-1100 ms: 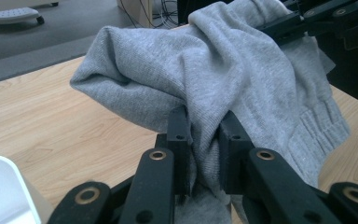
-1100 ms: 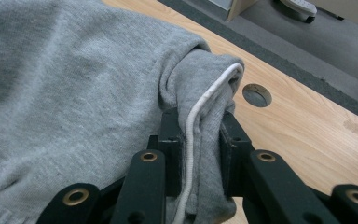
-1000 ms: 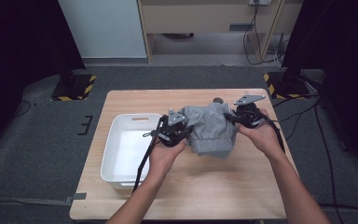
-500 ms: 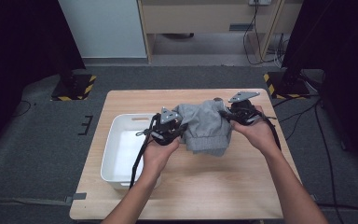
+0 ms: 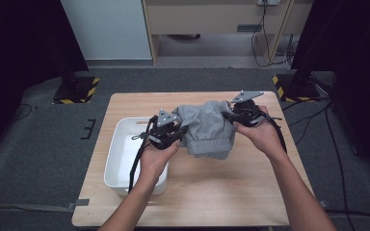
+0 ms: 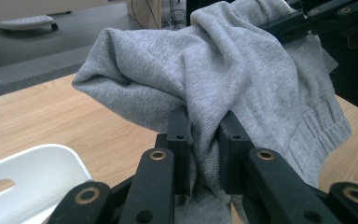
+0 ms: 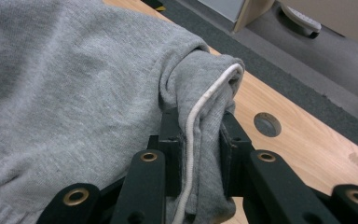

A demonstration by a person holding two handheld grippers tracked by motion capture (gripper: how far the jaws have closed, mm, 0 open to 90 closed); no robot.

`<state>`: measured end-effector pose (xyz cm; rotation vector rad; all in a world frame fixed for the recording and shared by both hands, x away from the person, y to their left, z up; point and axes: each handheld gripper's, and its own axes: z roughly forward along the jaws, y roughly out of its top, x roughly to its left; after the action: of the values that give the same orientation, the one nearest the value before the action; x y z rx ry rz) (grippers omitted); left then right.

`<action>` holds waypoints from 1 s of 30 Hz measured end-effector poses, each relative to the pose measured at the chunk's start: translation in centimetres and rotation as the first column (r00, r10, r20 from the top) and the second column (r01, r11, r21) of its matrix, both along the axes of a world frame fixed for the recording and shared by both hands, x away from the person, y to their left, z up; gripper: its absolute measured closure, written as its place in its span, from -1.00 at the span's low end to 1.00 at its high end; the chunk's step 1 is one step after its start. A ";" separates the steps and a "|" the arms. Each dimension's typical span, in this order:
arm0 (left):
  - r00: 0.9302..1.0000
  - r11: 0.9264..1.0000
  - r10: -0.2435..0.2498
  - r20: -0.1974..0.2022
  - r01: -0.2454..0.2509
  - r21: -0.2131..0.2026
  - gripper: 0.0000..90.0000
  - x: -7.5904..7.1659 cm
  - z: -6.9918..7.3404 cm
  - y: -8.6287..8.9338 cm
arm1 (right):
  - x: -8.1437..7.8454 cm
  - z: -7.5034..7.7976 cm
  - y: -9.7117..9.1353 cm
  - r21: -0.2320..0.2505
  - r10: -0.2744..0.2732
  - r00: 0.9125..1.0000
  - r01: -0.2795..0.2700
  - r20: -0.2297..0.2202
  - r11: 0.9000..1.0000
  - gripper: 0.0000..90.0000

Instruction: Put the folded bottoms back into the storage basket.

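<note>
Jaws of both grippers clamp grey sweatshirt (image 5: 207, 129), stretched between, above table (image 5: 221, 192).

You find no readable text, label, brand or number on anything here; the only sign-like marks are the yellow-and-black hazard stripes (image 5: 79, 91) on the stand bases on the floor.
</note>
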<state>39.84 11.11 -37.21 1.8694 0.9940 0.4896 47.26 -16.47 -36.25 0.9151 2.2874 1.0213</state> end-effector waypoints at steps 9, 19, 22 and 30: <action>1.000 1.000 0.004 0.006 -0.004 -0.001 0.72 -0.6 0.5 1.2 | -0.3 0.9 1.1 -0.007 0.015 1.000 -0.015 0.008 1.000 0.67; 1.000 1.000 0.011 0.006 -0.011 -0.001 0.72 -0.9 0.7 2.8 | -0.2 1.1 2.8 -0.009 0.033 0.999 -0.033 -0.001 0.999 0.67; 1.000 1.000 0.015 0.006 -0.015 -0.001 0.72 -1.0 0.7 3.5 | -0.1 1.2 3.4 -0.015 0.040 0.999 -0.040 0.001 0.999 0.67; 0.999 0.999 0.035 0.002 -0.035 -0.003 0.72 -1.1 0.4 5.3 | 0.2 1.1 5.3 -0.017 0.060 0.998 -0.060 -0.006 0.998 0.67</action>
<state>38.76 16.39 -36.82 1.8509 1.0269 0.5101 47.49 -11.18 -35.18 0.8480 2.3370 1.0239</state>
